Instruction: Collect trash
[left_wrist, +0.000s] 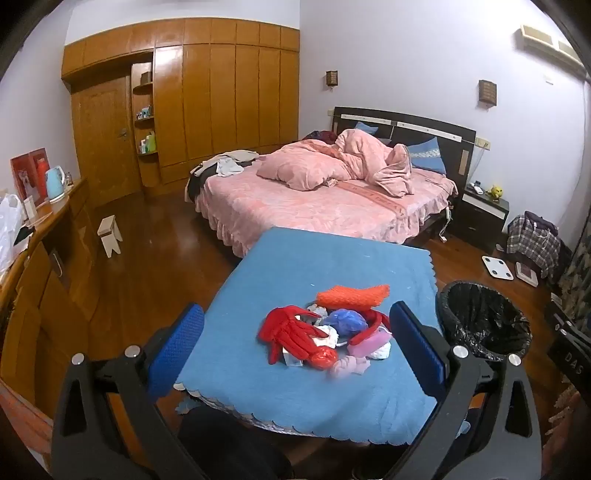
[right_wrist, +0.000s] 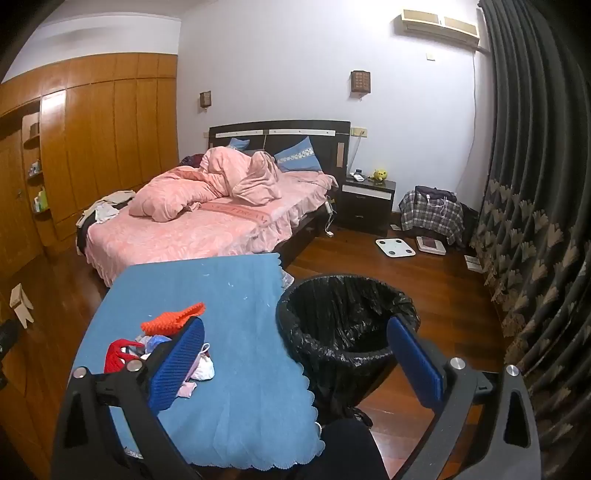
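Left gripper (left_wrist: 295, 343) and right gripper (right_wrist: 295, 354) hanging wide open, empty; tangled trash pile (left_wrist: 325, 332) ahead risking scatter off cloth, missing bin (right_wrist: 343, 317).

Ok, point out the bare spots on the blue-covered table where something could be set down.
Bare: the far half of the blue cloth, between the orange knit piece and the bed-side edge; also the near strip, between the pile and the scalloped hem. Crowded: the middle, around the red glove and crumpled bags. The bin borders the right edge.
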